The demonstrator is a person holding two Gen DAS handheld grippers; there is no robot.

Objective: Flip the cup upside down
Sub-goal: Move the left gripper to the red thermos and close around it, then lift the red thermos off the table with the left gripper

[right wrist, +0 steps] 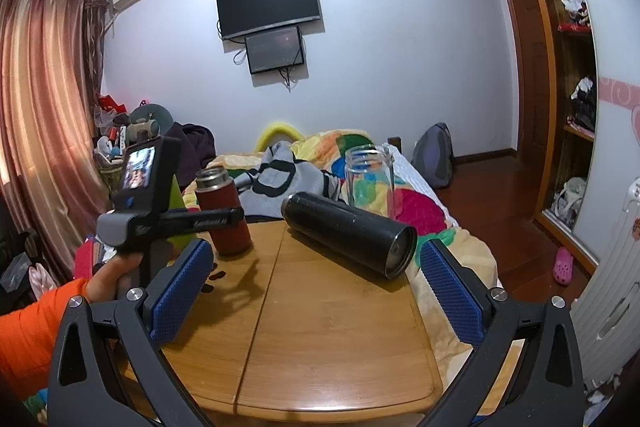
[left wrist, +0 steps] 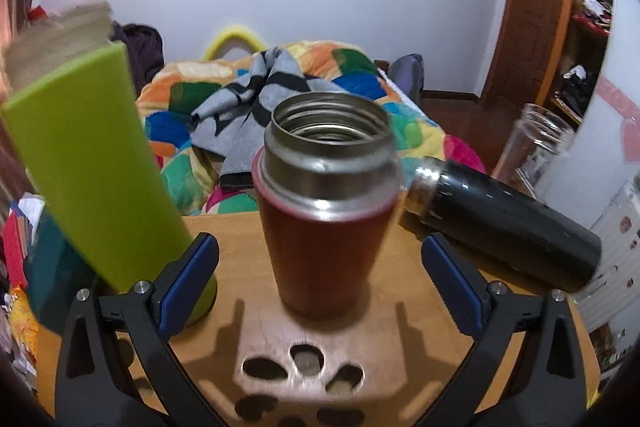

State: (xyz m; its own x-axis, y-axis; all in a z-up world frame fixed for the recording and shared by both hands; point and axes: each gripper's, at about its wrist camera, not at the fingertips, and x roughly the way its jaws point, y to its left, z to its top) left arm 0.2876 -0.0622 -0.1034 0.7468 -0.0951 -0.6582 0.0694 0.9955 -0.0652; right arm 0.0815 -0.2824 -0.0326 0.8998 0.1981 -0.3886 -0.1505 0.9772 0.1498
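Note:
A red steel cup stands upright, mouth up, on the wooden table; it also shows in the right wrist view. My left gripper is open, its blue pads to either side of the cup's base, not touching it. In the right wrist view the left gripper's body reaches to the red cup. My right gripper is open and empty above the table, just in front of a black flask lying on its side.
A tall green cup stands at the left by my left finger. The black flask lies at the right. A clear glass bottle stands upright behind it at the table's far edge. A bed with a bright quilt lies beyond.

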